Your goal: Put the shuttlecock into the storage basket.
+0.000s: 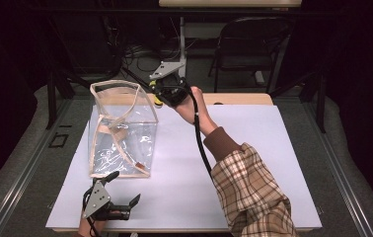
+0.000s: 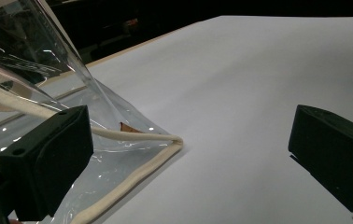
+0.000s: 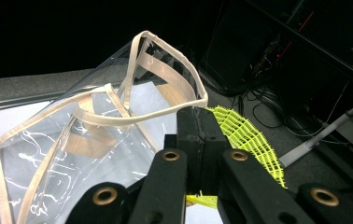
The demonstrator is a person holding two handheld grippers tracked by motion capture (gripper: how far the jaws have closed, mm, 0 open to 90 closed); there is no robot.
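Observation:
A clear plastic bag (image 1: 123,131) with beige trim stands upright and open at the top, on the left part of the white table (image 1: 258,148). My right gripper (image 1: 157,94) hovers at the bag's top right corner, shut on a yellow mesh piece (image 3: 247,137). In the right gripper view the shut jaws (image 3: 195,116) sit just beside the bag's rim (image 3: 165,109). My left gripper (image 1: 124,187) rests low at the table's front left, open wide. Its jaws frame the bag's bottom corner (image 2: 174,141) without touching it. A small brown scrap (image 2: 128,127) lies inside the bag there.
A folding chair (image 1: 246,44) and floor cables (image 1: 140,52) lie beyond the table's far wooden edge (image 1: 239,98). A person's plaid sleeve (image 1: 251,197) crosses the table's right half. Open white surface stretches right of the bag.

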